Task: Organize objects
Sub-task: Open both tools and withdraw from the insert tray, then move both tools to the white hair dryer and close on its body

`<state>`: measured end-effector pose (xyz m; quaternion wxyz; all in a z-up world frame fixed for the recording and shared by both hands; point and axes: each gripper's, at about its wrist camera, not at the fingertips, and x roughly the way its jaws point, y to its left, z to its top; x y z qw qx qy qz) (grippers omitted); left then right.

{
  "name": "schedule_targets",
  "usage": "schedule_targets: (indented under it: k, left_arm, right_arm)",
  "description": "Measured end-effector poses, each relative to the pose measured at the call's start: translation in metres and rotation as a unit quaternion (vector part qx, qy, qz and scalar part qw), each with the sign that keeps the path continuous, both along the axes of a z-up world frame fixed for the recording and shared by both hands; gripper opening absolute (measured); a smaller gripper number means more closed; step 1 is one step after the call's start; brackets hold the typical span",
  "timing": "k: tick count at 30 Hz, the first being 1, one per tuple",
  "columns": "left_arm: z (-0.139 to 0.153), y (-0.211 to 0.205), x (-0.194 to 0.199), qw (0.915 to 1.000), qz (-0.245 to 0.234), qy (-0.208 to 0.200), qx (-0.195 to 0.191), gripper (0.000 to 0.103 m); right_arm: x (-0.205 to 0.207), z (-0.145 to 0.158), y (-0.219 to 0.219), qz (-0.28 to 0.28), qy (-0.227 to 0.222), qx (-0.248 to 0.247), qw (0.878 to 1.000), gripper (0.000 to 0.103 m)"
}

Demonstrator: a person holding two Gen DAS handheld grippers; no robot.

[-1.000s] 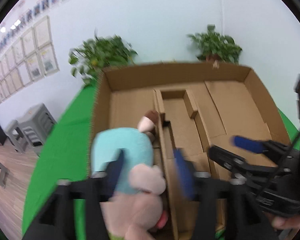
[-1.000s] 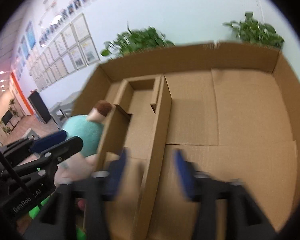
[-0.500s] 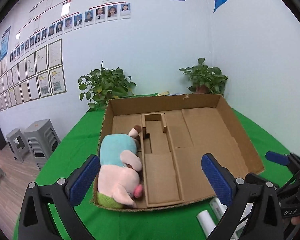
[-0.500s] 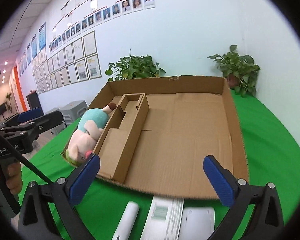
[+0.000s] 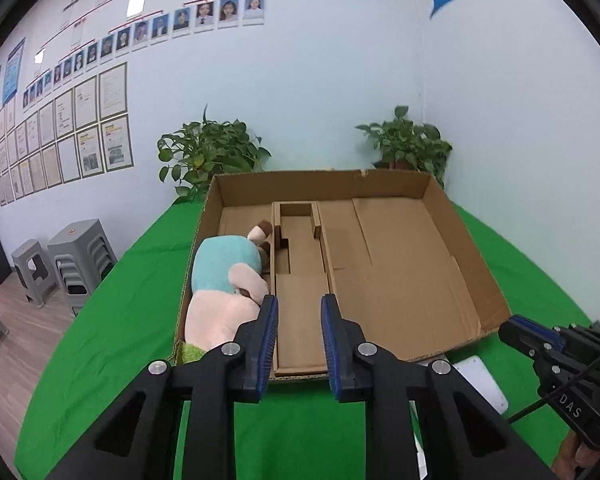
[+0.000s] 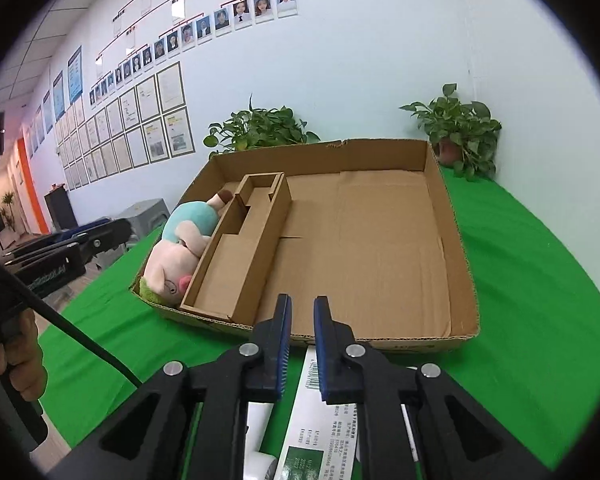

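A shallow cardboard box with inner dividers lies on a green table. A pink and teal plush toy lies in the box's left compartment. My left gripper hovers before the box's near edge, jaws nearly closed on nothing. My right gripper is also nearly closed and empty, above a white and green carton on the table in front of the box. A white tube lies beside the carton. A flat white item shows near the box corner.
Two potted plants stand behind the box against the wall. Grey stools stand left of the table. The green cloth extends right of the box.
Both grippers pulled back out of the box to its near side, opened wide midway, and have now closed to a narrow gap. The plush stays in the left compartment.
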<state>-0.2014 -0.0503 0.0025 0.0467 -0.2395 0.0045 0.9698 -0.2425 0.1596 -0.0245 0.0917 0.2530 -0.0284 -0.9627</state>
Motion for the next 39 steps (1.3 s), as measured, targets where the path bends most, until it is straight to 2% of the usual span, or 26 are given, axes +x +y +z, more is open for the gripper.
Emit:
schedule_targets:
  k: [1, 2, 3, 4, 5, 8, 11, 16, 20, 23, 26, 28, 29, 30, 32, 39]
  left_arm:
    - [0.002, -0.001, 0.002, 1.0000, 0.002, 0.005, 0.007, 0.022]
    - [0.003, -0.001, 0.004, 0.9999, 0.005, 0.007, 0.010, 0.038]
    - [0.004, -0.001, 0.005, 0.9999, 0.010, 0.005, 0.008, 0.080]
    - [0.006, -0.001, 0.005, 0.9998, 0.013, 0.007, 0.011, 0.100]
    - [0.007, -0.002, 0.008, 0.9996, 0.009, 0.019, 0.021, 0.102]
    - [0.008, 0.003, 0.010, 0.9998, -0.002, 0.009, 0.017, 0.102]
    - [0.004, 0.004, 0.009, 0.9998, 0.022, 0.005, -0.002, 0.102]
    - [-0.007, -0.006, 0.002, 0.9994, 0.005, -0.023, 0.027, 0.102]
    - [-0.021, -0.009, -0.006, 0.9976, -0.021, -0.051, 0.042, 0.102]
    - [-0.040, -0.012, -0.017, 0.9921, -0.050, -0.092, 0.069, 0.102]
    - [-0.064, -0.012, -0.030, 0.9817, -0.071, -0.146, 0.099, 0.101]
    - [-0.079, -0.009, -0.037, 0.9729, -0.093, -0.176, 0.117, 0.101]
    - [-0.086, -0.008, -0.040, 0.9682, -0.105, -0.187, 0.129, 0.099]
    - [-0.092, -0.005, -0.043, 0.9635, -0.117, -0.195, 0.140, 0.097]
    - [-0.102, 0.000, -0.051, 0.9534, -0.144, -0.212, 0.159, 0.096]
    - [-0.141, 0.035, -0.066, 0.9164, -0.213, -0.286, 0.182, 0.089]
  right_arm:
    - [0.002, 0.001, 0.001, 0.000, 0.002, 0.000, 1.000, 0.012]
    - [0.004, 0.002, 0.001, 0.005, 0.001, 0.000, 1.000, 0.028]
    - [0.004, 0.002, 0.001, 0.011, 0.000, 0.000, 1.000, 0.068]
    - [0.005, 0.001, 0.002, 0.014, -0.001, -0.002, 1.000, 0.088]
    - [0.008, 0.001, 0.003, 0.016, 0.003, -0.009, 1.000, 0.103]
    - [0.011, 0.000, 0.004, 0.013, 0.009, -0.006, 1.000, 0.102]
    - [0.010, -0.005, 0.004, 0.029, -0.001, -0.010, 1.000, 0.102]
    - [0.018, -0.014, 0.001, 0.061, 0.005, -0.010, 0.998, 0.102]
    - [0.028, -0.030, -0.012, 0.136, -0.020, -0.012, 0.990, 0.102]
    - [0.041, -0.050, -0.028, 0.197, -0.045, -0.005, 0.979, 0.102]
    - [0.054, -0.067, -0.043, 0.235, -0.066, -0.003, 0.970, 0.102]
    - [0.059, -0.075, -0.053, 0.239, -0.073, 0.010, 0.968, 0.102]
    - [0.060, -0.077, -0.055, 0.241, -0.077, 0.017, 0.967, 0.097]
    - [0.063, -0.081, -0.061, 0.244, -0.079, 0.033, 0.966, 0.086]
    - [0.063, -0.087, -0.069, 0.238, -0.083, 0.069, 0.965, 0.078]
    - [0.060, -0.102, -0.067, 0.193, -0.104, 0.092, 0.971, 0.077]
